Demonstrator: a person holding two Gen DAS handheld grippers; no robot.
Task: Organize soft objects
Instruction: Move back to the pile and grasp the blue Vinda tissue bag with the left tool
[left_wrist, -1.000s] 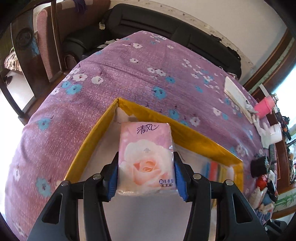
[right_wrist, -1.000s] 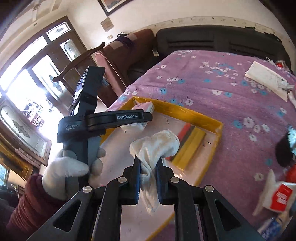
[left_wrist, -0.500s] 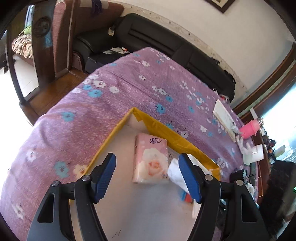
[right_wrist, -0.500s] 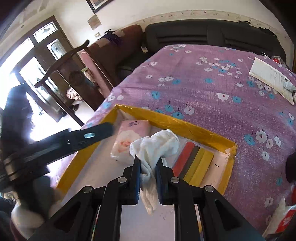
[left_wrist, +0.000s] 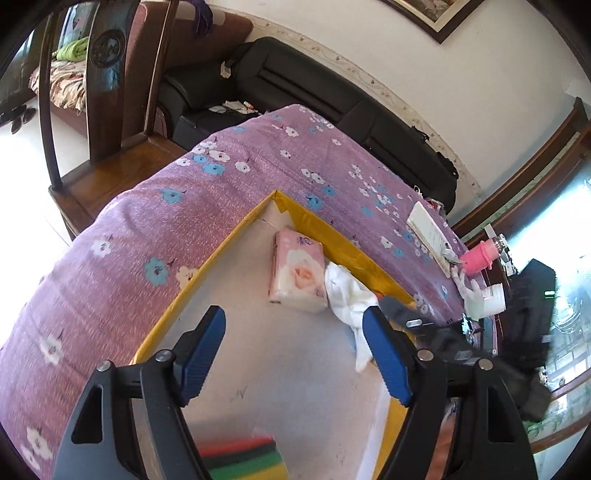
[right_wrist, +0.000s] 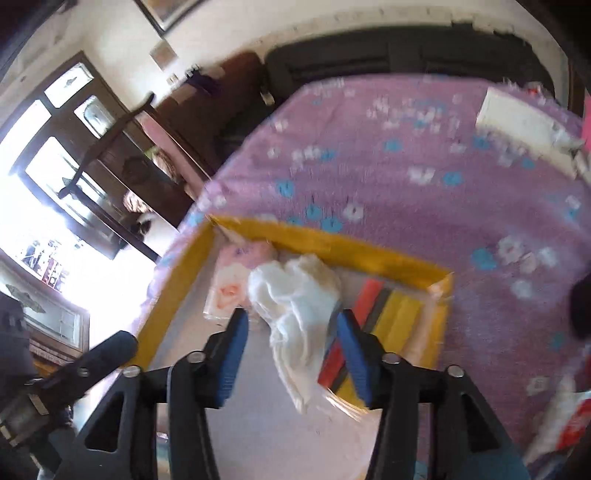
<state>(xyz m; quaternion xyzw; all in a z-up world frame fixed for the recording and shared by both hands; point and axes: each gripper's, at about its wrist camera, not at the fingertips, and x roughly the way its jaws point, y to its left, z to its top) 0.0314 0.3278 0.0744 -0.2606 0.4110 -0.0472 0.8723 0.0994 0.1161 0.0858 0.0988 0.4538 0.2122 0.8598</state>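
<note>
From the left wrist view, the left gripper (left_wrist: 293, 349) is empty, jaws opening wide; the glossy pink tissue pack (left_wrist: 297, 273) lies flat in the yellow-walled tray (left_wrist: 221, 254), near its far corner. From the right wrist view, the right gripper (right_wrist: 291, 354) jaws are opening around the limp white cloth (right_wrist: 295, 295) beside the pack; it could snag a pad and lift out.

A black sofa (left_wrist: 332, 110) lines the white wall (left_wrist: 480, 85); sunlit windows (right_wrist: 55, 155) glare.
</note>
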